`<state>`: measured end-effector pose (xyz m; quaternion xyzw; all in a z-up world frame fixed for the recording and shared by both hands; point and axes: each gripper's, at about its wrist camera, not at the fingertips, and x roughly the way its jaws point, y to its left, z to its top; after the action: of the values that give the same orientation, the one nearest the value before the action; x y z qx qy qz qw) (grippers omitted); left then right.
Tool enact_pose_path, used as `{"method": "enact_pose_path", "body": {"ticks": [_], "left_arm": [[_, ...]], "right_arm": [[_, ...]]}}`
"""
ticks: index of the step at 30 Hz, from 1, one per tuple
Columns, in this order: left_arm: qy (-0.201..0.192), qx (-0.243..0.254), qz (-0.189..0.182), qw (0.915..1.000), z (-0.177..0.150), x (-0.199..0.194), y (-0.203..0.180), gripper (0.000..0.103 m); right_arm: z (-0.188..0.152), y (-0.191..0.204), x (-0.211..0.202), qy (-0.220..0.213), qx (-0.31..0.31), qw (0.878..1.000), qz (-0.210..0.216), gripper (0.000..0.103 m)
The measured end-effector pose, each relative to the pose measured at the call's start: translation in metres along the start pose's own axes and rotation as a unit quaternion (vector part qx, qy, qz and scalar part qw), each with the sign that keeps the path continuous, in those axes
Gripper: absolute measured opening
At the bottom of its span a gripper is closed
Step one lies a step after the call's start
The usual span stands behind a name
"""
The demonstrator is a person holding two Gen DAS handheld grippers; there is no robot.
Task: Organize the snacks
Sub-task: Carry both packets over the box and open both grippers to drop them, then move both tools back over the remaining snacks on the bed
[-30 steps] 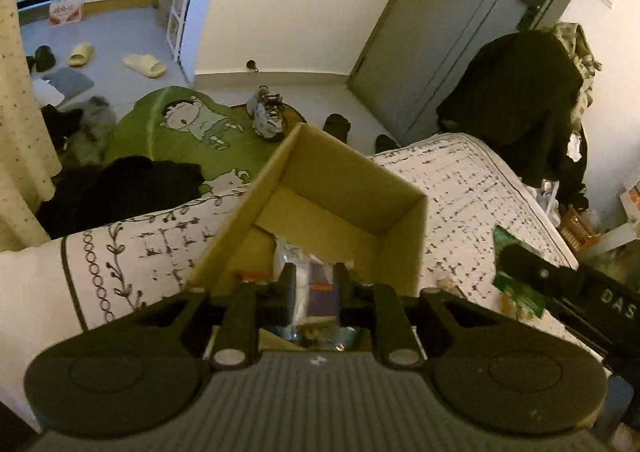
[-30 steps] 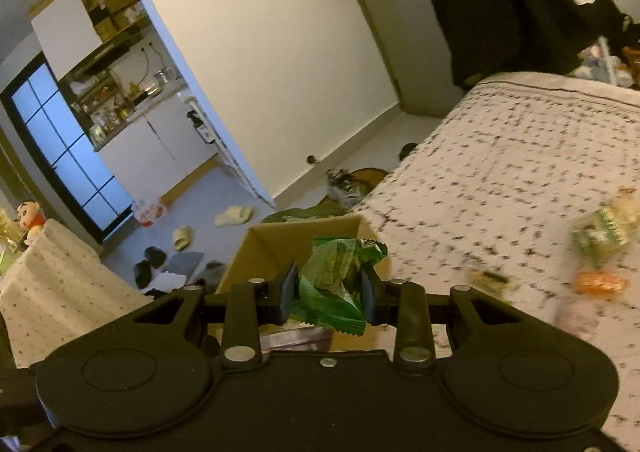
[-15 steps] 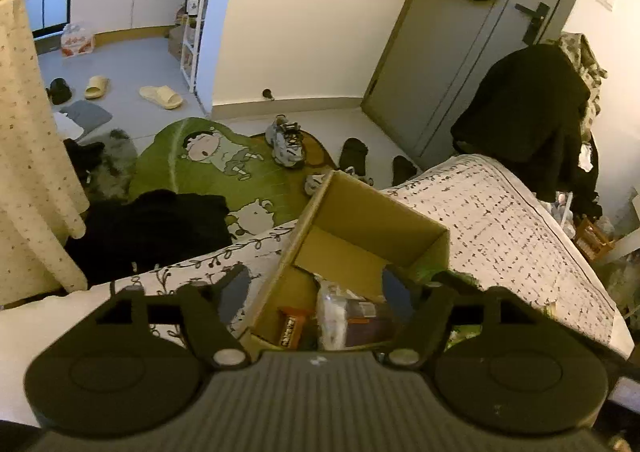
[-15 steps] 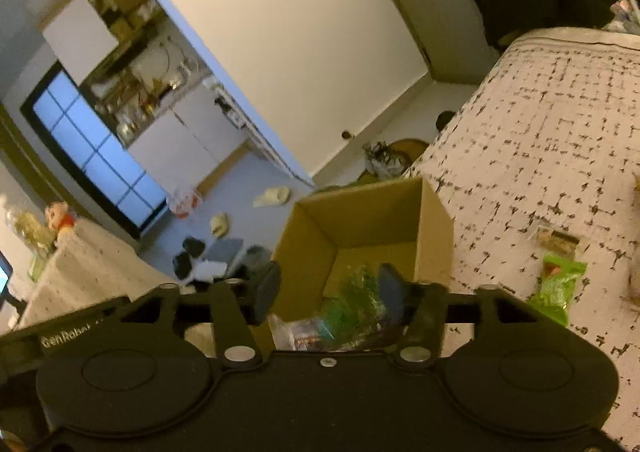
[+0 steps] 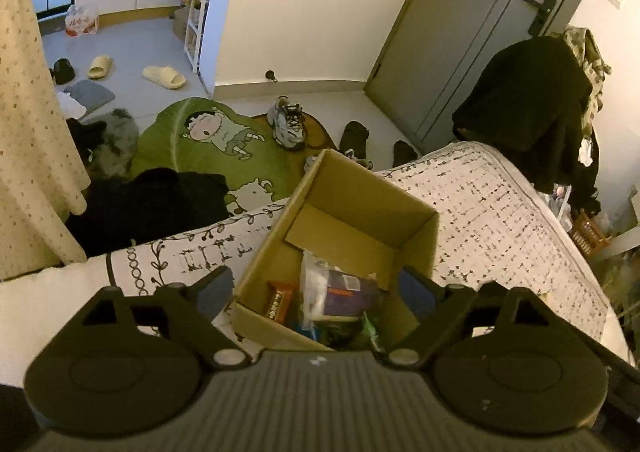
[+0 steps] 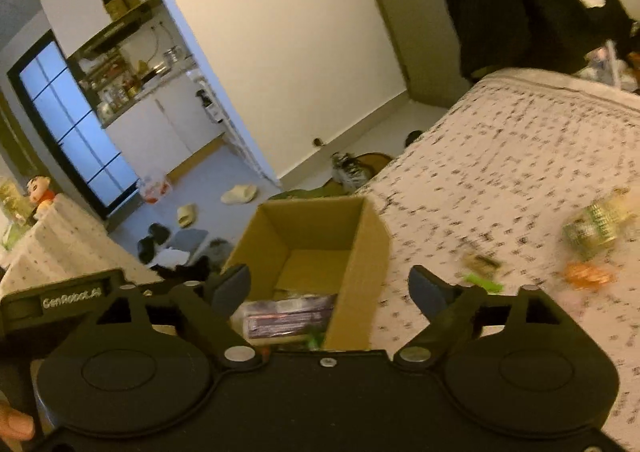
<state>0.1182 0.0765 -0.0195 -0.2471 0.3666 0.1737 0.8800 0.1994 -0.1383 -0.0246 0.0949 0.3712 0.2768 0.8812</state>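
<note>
An open cardboard box [image 5: 416, 236] stands on the bed near its foot edge. Inside lie a brown chocolate bar [image 5: 280, 302], a clear bag over a purple pack [image 5: 340, 290] and a green packet [image 5: 370, 328]. My left gripper [image 5: 316, 288] hangs above the box's near end, its jaws opening with nothing between the pads. My right gripper [image 6: 331, 288] hovers over the box [image 6: 304, 220] from the other side, jaws also opening and empty; the purple pack [image 6: 288, 316] shows below. Loose on the bed to the right lie a green-gold packet [image 6: 596, 228], an orange one [image 6: 586, 274] and a small green one [image 6: 482, 283].
The patterned bedcover [image 5: 500, 204] runs off to the right. Beyond the bed's foot the floor holds a green cartoon rug [image 5: 192, 148], sneakers [image 5: 288, 124], slippers and dark clothes [image 5: 152, 200]. A dark coat [image 5: 528, 104] hangs by the door. The left gripper's body [image 6: 72, 296] sits at the right view's left edge.
A second ago the left gripper was shut on the clear-and-purple pack and the right on a green packet. Both have opened wide and the snacks now lie in the box.
</note>
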Motion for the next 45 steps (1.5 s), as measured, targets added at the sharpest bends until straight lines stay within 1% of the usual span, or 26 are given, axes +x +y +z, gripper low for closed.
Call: {"method": "enact_pose_path", "body": {"ticks": [2, 4, 6, 7, 9, 12, 16, 20, 23, 27, 31, 32, 35, 36, 37, 39, 42, 45], "left_arm": [[0.001, -0.003, -0.001, 1.0000, -0.001, -0.001, -0.003, 0.092], [-0.002, 0.003, -0.003, 1.0000, -0.004, -0.003, -0.008, 0.092], [-0.001, 0.008, -0.017, 0.9998, -0.007, -0.006, -0.014, 0.093], [-0.001, 0.010, -0.022, 0.9997, -0.008, -0.008, -0.017, 0.094], [-0.007, 0.014, -0.033, 0.9993, -0.010, -0.012, -0.022, 0.103], [-0.023, 0.010, -0.046, 0.9986, -0.013, -0.018, -0.026, 0.103], [-0.027, 0.014, -0.042, 0.9987, -0.015, -0.018, -0.031, 0.103], [-0.039, 0.007, -0.053, 0.9978, -0.019, -0.020, -0.034, 0.103], [-0.032, 0.008, -0.068, 0.9972, -0.022, -0.022, -0.041, 0.103], [-0.019, 0.023, -0.075, 0.9968, -0.028, -0.025, -0.053, 0.103], [-0.016, 0.041, -0.081, 0.9957, -0.035, -0.026, -0.067, 0.103], [-0.018, 0.044, -0.077, 0.9959, -0.037, -0.027, -0.070, 0.103], [-0.031, 0.041, -0.042, 0.9978, -0.043, -0.028, -0.079, 0.103], [-0.033, 0.040, -0.036, 0.9980, -0.045, -0.028, -0.082, 0.103], [-0.033, 0.046, -0.035, 0.9978, -0.047, -0.026, -0.086, 0.103], [-0.028, 0.056, -0.044, 0.9971, -0.051, -0.024, -0.093, 0.103], [-0.031, 0.062, -0.041, 0.9968, -0.057, -0.023, -0.102, 0.103], [-0.031, 0.070, -0.051, 0.9958, -0.060, -0.020, -0.110, 0.102]], "right_arm": [[0.004, -0.009, -0.007, -0.009, 0.004, 1.000, -0.011, 0.094], [0.007, -0.016, -0.009, -0.013, 0.004, 1.000, -0.026, 0.095], [0.009, -0.021, -0.009, -0.016, 0.001, 0.999, -0.038, 0.096], [0.010, -0.023, -0.009, -0.018, -0.001, 0.999, -0.043, 0.097], [0.010, -0.027, -0.012, -0.022, -0.012, 0.998, -0.051, 0.100], [0.008, -0.032, -0.018, -0.024, -0.039, 0.997, -0.061, 0.103], [0.007, -0.046, -0.026, -0.021, -0.042, 0.996, -0.081, 0.103], [0.005, -0.053, -0.036, -0.022, -0.063, 0.993, -0.096, 0.103], [0.004, -0.055, -0.044, -0.026, -0.080, 0.991, -0.099, 0.103], [0.005, -0.066, -0.053, -0.020, -0.075, 0.993, -0.090, 0.103], [0.004, -0.074, -0.061, -0.013, -0.087, 0.992, -0.089, 0.103], [0.004, -0.077, -0.063, -0.010, -0.083, 0.993, -0.088, 0.103], [0.002, -0.088, -0.068, -0.005, -0.060, 0.994, -0.093, 0.103], [0.002, -0.091, -0.069, -0.003, -0.055, 0.994, -0.093, 0.103], [0.002, -0.094, -0.070, -0.001, -0.050, 0.994, -0.093, 0.103], [0.001, -0.097, -0.071, 0.003, -0.049, 0.994, -0.097, 0.103], [-0.002, -0.097, -0.074, 0.009, -0.058, 0.993, -0.099, 0.103], [-0.002, -0.101, -0.077, 0.004, -0.064, 0.992, -0.105, 0.103]]}}
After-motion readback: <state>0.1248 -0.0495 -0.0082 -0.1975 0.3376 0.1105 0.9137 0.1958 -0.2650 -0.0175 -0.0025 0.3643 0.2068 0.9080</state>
